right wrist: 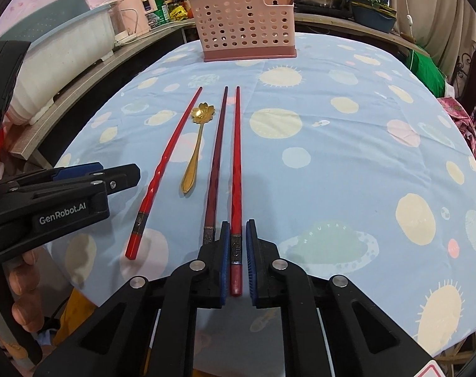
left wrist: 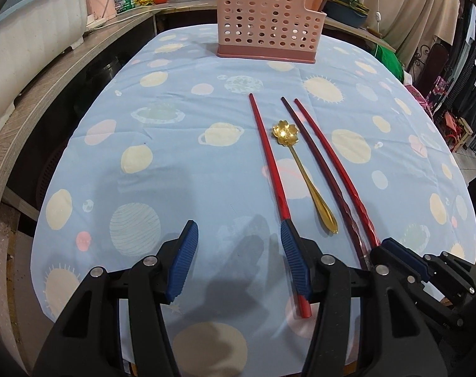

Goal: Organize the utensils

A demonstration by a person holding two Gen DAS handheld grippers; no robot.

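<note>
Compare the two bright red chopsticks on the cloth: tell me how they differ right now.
The right red chopstick has its thick end between the right claw's pads, with small gaps visible either side; the left red chopstick lies free, clear of the left claw. The right one lies beside the dark maroon chopstick; the left one lies apart, beyond the gold spoon. Both are red, flat on the tablecloth, tips toward the pink basket.

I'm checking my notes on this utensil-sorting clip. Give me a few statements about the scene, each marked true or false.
1. Three chopsticks lie on the tablecloth. True.
2. The gold spoon is inside the pink basket. False: it lies on the cloth between two chopsticks.
3. The right hand-held gripper straddles the rightmost red chopstick. True.
4. The left hand-held gripper holds a chopstick. False: it is open, with nothing between its fingers.
5. The spoon's bowl is flower-shaped. True.
</note>
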